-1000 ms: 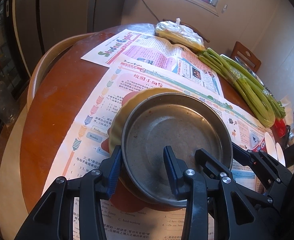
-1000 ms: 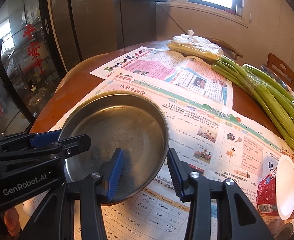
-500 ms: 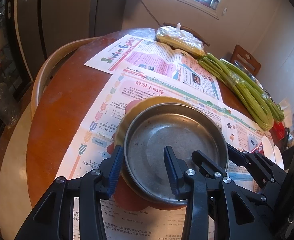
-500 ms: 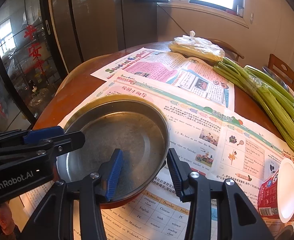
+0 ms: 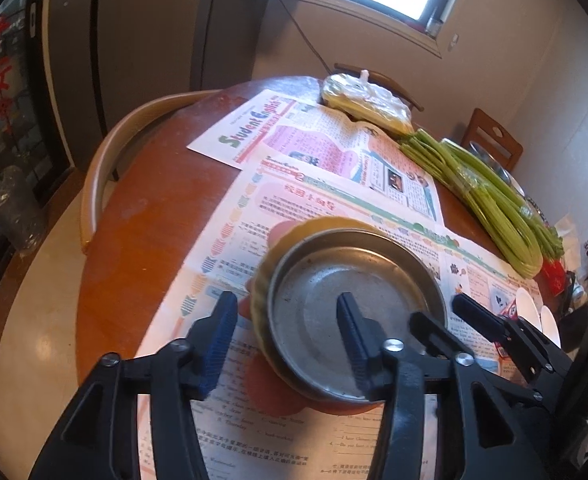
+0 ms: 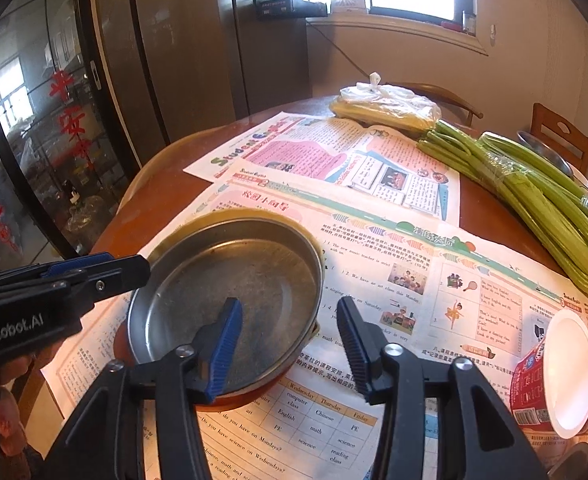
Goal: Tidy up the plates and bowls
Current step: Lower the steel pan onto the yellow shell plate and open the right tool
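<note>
We log one steel plate (image 6: 230,292), mouth up, round, nested in a yellow dish (image 5: 262,280) on newspaper (image 6: 413,264) at the desk's (image 5: 150,208) near-left. Left gripper (image 5: 286,336) released, straddling the plate's near-left rim; right gripper (image 6: 290,332) released across its near-right rim. Bare desk lies left; celery (image 6: 541,200) and cups (image 6: 549,368) crowd the right.

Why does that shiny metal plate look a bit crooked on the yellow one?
The metal plate sits off-centre on the yellow plate, whose rim peeks out only at the far side and left. They aren't lined up. Otherwise nothing looks spilled or broken.
</note>
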`<action>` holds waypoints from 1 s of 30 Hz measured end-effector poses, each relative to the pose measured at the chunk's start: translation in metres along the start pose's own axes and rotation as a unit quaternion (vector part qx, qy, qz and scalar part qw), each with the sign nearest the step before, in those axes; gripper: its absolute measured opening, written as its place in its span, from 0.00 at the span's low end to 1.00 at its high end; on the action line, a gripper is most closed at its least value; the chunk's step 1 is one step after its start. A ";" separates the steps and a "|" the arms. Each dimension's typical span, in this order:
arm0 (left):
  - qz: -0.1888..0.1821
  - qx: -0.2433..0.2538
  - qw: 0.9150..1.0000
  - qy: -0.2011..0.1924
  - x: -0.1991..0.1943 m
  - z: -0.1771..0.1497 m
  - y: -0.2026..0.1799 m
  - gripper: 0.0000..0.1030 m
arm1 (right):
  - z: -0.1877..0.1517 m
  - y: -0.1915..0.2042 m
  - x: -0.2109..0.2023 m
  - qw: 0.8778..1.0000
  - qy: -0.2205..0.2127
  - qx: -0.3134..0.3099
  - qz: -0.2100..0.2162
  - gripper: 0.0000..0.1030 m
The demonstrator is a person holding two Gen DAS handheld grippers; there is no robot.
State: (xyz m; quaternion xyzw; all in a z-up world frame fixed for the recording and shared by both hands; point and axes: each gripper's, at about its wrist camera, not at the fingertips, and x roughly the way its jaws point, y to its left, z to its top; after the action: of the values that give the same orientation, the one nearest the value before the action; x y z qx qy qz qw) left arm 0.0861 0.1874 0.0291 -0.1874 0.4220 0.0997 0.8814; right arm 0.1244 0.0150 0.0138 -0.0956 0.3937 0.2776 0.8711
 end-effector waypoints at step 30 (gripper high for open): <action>-0.054 -0.051 0.995 0.067 0.052 0.000 0.024 0.58 | -0.017 -0.014 0.015 0.992 0.063 0.082 0.069 0.55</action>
State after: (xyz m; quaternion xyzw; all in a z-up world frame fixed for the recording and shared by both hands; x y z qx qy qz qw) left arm 0.1106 0.2098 -0.0176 -0.2613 0.4636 0.0604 0.8445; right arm 0.1295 0.0028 -0.0100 -0.0140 0.4753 0.2968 0.8282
